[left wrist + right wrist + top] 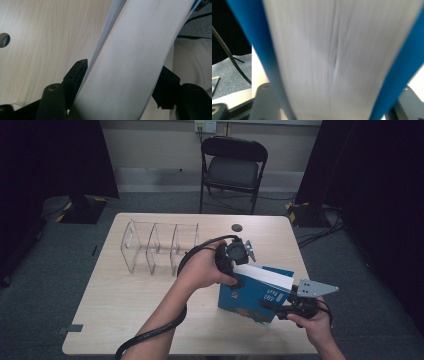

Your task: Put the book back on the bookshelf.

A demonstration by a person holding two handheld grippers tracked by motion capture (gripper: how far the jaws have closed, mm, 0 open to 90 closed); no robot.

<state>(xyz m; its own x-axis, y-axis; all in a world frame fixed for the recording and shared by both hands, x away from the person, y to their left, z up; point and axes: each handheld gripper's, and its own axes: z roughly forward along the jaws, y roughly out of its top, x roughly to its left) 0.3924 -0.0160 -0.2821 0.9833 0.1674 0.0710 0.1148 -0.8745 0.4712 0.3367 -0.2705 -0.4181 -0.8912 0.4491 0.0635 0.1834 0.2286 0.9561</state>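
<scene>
A blue-covered book (250, 301) stands tilted on its edge at the right front of the wooden table (125, 320), white page block up. My left gripper (236, 278) is shut on the book's upper left corner. In the left gripper view the white pages (130, 62) run between the two black jaws of the left gripper (123, 72), which press on both sides. My right gripper (281, 309) is shut on the lower right end of the book. In the right gripper view the book's page edge and blue covers (332, 62) sit between the jaws of the right gripper (334, 100).
A clear acrylic organizer (155, 247) with several upright dividers stands on the table's left half, left of my left hand. A small dark round disc (236, 227) lies near the far edge. A black folding chair (232, 167) stands behind the table. Cables trail off right.
</scene>
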